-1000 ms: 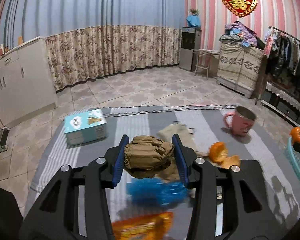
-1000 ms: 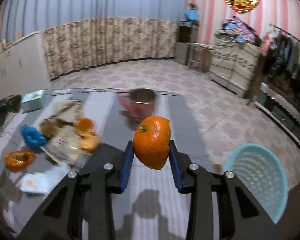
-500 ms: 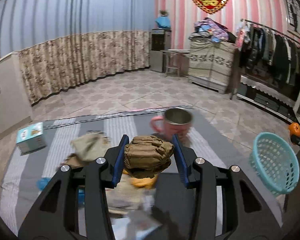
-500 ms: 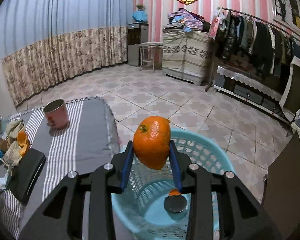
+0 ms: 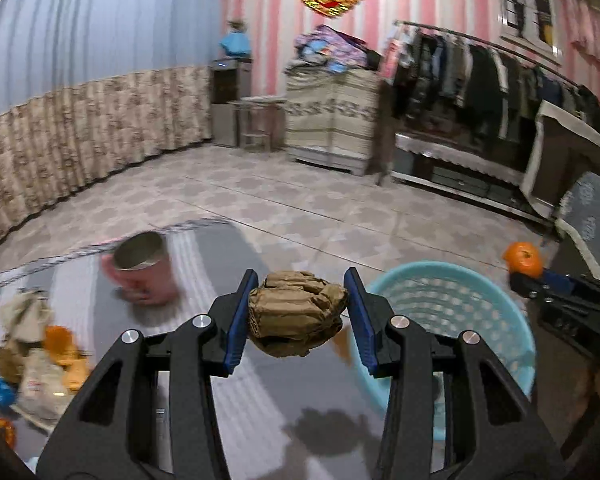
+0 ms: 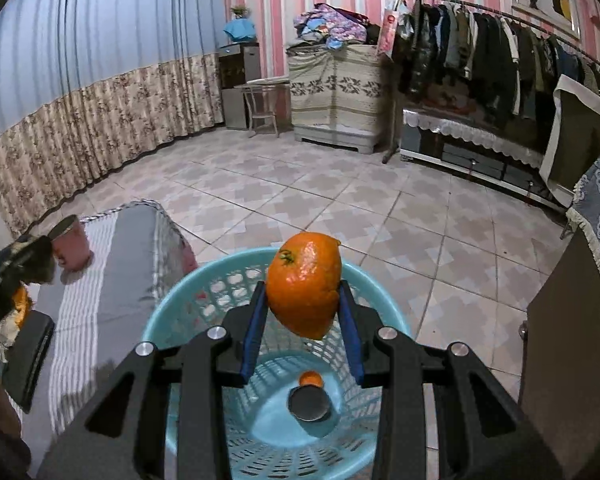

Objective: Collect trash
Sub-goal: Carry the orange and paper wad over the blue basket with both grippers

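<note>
both grippers are now arriving at the basket (image 6: 168, 320), having swung over from the table (image 5: 236, 396) a second ago, so we are nearly ready to drop. right gripper (image 6: 302, 332) is clamping the peel (image 6: 304, 284) above the basket. left gripper (image 5: 298, 320) is pinching the paper wad (image 5: 296, 312), probably short of the rim, both angled downward.

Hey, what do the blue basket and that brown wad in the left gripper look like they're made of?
Basket: looks like moulded plastic, pale blue and smooth, with a regular lattice of holes in its wall.
Brown wad: probably crumpled kraft paper or thin cardboard, matte, with sharp folds and creases. Held in the left gripper.
</note>
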{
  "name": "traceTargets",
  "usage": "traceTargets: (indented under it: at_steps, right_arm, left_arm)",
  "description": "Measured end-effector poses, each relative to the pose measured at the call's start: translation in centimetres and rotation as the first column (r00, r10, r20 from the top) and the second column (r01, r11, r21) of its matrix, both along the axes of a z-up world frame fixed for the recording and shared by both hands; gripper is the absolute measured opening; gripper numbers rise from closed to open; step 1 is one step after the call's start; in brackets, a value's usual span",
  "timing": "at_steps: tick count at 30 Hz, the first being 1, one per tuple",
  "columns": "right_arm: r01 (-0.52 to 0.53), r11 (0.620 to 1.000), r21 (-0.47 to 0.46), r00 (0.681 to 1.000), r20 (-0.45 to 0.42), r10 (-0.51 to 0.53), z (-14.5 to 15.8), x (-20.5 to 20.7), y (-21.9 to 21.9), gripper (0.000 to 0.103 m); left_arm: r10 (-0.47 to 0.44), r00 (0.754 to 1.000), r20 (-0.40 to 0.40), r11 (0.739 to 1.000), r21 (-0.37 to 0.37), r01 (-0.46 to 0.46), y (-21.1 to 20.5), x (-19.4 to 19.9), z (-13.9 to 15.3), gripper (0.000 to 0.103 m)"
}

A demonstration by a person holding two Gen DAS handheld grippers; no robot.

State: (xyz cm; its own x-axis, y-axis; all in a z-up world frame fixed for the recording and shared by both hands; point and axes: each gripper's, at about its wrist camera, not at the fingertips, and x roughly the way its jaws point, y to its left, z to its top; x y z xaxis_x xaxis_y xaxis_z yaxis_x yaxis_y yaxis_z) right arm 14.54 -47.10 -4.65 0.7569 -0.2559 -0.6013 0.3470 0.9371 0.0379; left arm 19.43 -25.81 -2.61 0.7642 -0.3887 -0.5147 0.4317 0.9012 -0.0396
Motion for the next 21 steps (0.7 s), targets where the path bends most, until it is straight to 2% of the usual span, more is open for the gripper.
traceTargets:
  at_steps: [6, 12, 14, 15, 17, 21]
  right_arm:
    - [0.039, 0.999, 0.016, 0.999, -0.007, -0.039, -0.5, -0.3, -1.7, 0.035]
    - [0.084, 0.995, 0.062, 0.996, -0.007, -0.083, -0.9, -1.0, -3.5, 0.035]
    - [0.084, 0.994, 0.065, 0.996, -0.012, -0.083, -1.2, -0.9, -3.6, 0.035]
    - [0.080, 0.995, 0.063, 0.997, -0.015, -0.080, -1.4, -0.8, -3.5, 0.035]
    - [0.077, 0.995, 0.061, 0.997, -0.021, -0.076, -1.6, -0.8, -3.3, 0.035]
    - [0.072, 0.996, 0.061, 0.997, -0.028, -0.070, -1.8, -0.3, -3.1, 0.035]
  left_arm:
    - [-0.107, 0.993, -0.047, 0.994, 0.012, 0.108, -5.3, 0.3, -1.6, 0.043]
    - [-0.162, 0.984, -0.074, 0.986, 0.011, 0.163, -7.9, 0.9, -2.5, 0.044]
    - [-0.178, 0.981, -0.074, 0.983, 0.038, 0.181, -8.9, 0.9, -2.8, 0.045]
    - [-0.179, 0.981, -0.067, 0.982, 0.046, 0.183, -9.1, 0.9, -2.6, 0.048]
    - [-0.175, 0.983, -0.053, 0.982, 0.056, 0.178, -9.3, 0.8, -2.4, 0.065]
    - [-0.126, 0.992, -0.033, 0.991, 0.038, 0.127, -7.9, 1.2, -1.8, 0.081]
